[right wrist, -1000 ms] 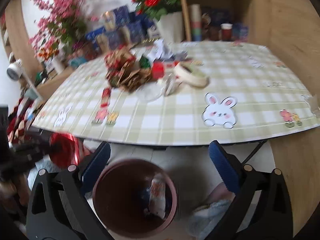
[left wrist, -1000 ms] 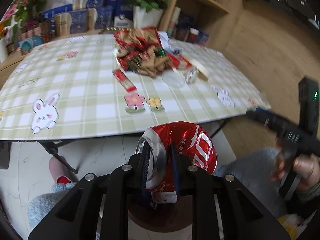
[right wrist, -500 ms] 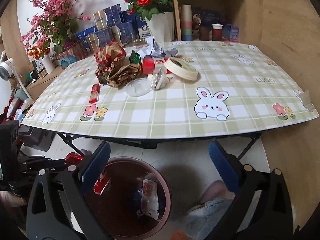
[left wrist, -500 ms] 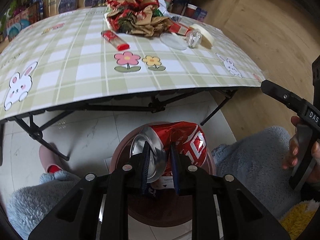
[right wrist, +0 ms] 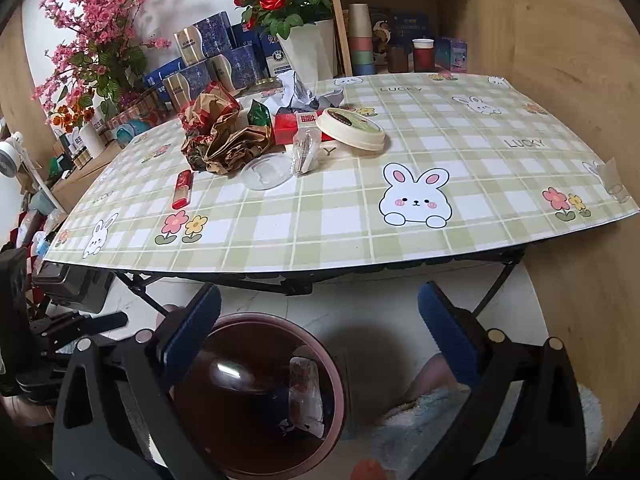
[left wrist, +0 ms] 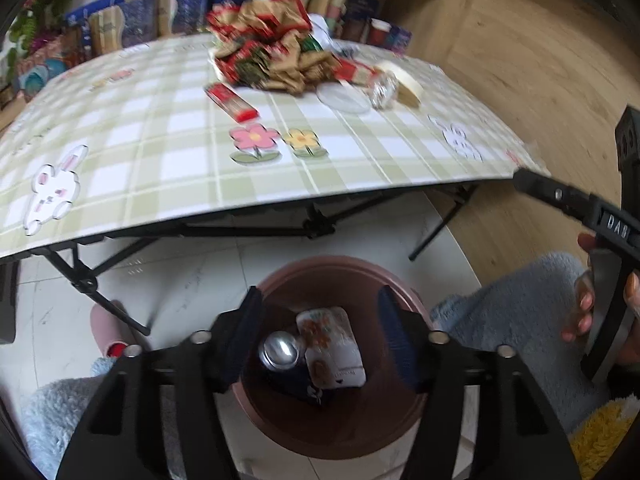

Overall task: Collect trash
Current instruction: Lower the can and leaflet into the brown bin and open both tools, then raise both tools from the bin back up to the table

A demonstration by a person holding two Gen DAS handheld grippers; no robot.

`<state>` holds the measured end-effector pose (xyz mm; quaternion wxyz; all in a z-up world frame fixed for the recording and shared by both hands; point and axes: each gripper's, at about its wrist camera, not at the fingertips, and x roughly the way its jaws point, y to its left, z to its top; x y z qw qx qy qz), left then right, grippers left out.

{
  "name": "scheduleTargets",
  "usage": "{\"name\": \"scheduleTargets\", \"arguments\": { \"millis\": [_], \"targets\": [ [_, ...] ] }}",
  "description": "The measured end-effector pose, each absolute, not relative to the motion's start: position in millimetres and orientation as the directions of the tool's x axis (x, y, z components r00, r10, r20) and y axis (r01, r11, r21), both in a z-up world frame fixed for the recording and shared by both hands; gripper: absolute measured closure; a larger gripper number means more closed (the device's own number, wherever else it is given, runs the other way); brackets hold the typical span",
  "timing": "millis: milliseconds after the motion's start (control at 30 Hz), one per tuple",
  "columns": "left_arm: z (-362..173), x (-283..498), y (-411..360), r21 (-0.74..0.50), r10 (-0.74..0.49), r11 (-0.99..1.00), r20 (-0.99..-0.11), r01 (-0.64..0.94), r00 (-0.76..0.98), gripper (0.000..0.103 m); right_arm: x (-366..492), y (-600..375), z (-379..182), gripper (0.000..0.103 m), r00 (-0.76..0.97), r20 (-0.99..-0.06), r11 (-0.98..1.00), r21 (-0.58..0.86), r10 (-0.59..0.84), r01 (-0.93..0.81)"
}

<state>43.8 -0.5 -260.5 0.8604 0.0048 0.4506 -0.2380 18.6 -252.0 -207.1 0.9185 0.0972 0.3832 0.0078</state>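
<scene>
Crushed red can (left wrist: 279, 351) lay, silver end up, in brown bin (left wrist: 344, 268) beside wrapper (left wrist: 332, 346); left gripper (left wrist: 320, 318) just opened, empty; right gripper (right wrist: 320, 330) spread wide.

Both wrist cameras look steeply down from close above the brown bin (left wrist: 340, 276) (right wrist: 320, 344), facing the checked table (left wrist: 160, 176) (right wrist: 320, 232) they share.

A can (left wrist: 279, 351) lies in the bin (left wrist: 404, 282) left of a packet (left wrist: 334, 350); the table (left wrist: 168, 184) stands beyond.
</scene>
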Motion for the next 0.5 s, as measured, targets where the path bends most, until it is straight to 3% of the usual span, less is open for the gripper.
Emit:
{"name": "scheduleTargets", "arguments": {
  "millis": [233,500],
  "targets": [
    [-243,40,13,-0.176,-0.360,0.922,-0.720,0.346,0.594,0.022,16,-248,-208,0.006,0.727,-0.679,0.983,0.180,0.100,0.032],
    [-239,39,16,-0.168,-0.345,0.930,-0.703,0.326,0.622,0.021,17,-247,-207,0.006,0.732,-0.673,0.983,0.184,0.109,0.023]
  ]
}}
